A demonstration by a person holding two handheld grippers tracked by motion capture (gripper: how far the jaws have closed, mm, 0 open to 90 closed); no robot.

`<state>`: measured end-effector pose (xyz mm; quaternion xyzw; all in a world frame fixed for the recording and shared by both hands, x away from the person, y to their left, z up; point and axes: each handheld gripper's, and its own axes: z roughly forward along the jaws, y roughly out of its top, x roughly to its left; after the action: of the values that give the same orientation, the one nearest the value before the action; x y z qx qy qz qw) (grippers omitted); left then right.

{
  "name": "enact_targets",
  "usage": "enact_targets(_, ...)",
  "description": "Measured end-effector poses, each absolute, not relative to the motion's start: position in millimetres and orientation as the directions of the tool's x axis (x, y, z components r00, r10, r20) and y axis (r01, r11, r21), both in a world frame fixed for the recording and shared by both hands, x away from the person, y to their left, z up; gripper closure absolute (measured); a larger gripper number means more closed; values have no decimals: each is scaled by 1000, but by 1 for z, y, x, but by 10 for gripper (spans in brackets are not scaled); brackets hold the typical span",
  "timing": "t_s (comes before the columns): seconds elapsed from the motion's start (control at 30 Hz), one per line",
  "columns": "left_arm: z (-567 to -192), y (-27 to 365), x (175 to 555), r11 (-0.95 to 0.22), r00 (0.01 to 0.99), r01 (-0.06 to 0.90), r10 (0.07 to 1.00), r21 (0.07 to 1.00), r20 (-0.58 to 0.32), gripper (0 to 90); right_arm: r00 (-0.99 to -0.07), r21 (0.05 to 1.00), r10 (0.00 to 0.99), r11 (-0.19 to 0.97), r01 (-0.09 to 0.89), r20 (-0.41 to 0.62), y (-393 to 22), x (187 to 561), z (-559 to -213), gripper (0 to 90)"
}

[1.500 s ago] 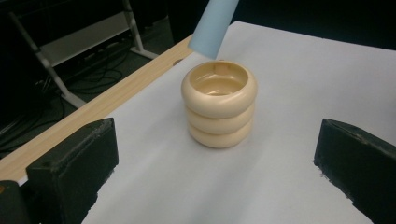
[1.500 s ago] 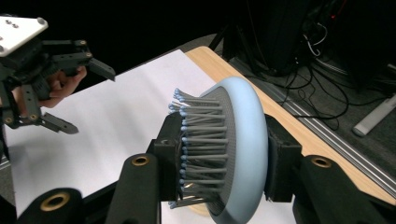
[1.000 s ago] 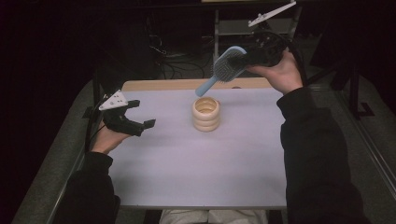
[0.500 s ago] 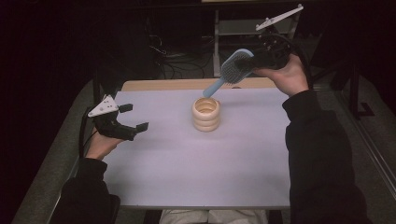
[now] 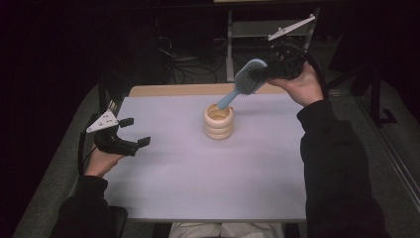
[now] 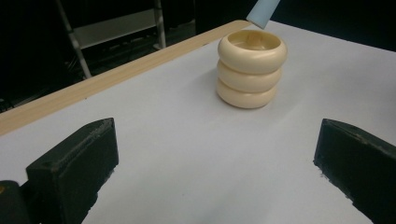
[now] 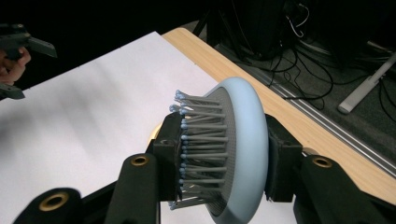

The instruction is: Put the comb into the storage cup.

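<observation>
A cream ribbed cup (image 5: 218,122) shaped like stacked rings stands upright near the middle of the white table (image 5: 198,183). My right gripper (image 5: 262,74) hangs above the table's far edge, shut on the head of a light blue hairbrush (image 5: 246,81). The brush slants down and its handle tip (image 5: 221,103) hovers just over the cup's rim. In the right gripper view the jaws clamp the brush head (image 7: 233,149) across bristles and back. My left gripper (image 5: 132,131) is open at the table's left side, empty, facing the cup (image 6: 251,67).
A wooden strip (image 5: 188,89) runs along the table's far edge. Beyond it the floor holds cables (image 7: 299,51) and a metal stand (image 5: 233,39). The person's dark sleeves (image 5: 337,163) come in from the bottom.
My right gripper has lifted and drawn back to the right with the brush, so the handle tip now sits over the cup's rim. My left gripper has drifted slightly toward the near left.
</observation>
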<state>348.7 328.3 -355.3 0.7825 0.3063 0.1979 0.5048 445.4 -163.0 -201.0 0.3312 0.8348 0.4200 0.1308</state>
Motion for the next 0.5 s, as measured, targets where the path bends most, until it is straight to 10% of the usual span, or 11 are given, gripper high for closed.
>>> enact_targets(0.5,-374,354,341,-233,691,299,722,926,-42,0,-750,767,658,443,465,74,-152,456,-220,558)
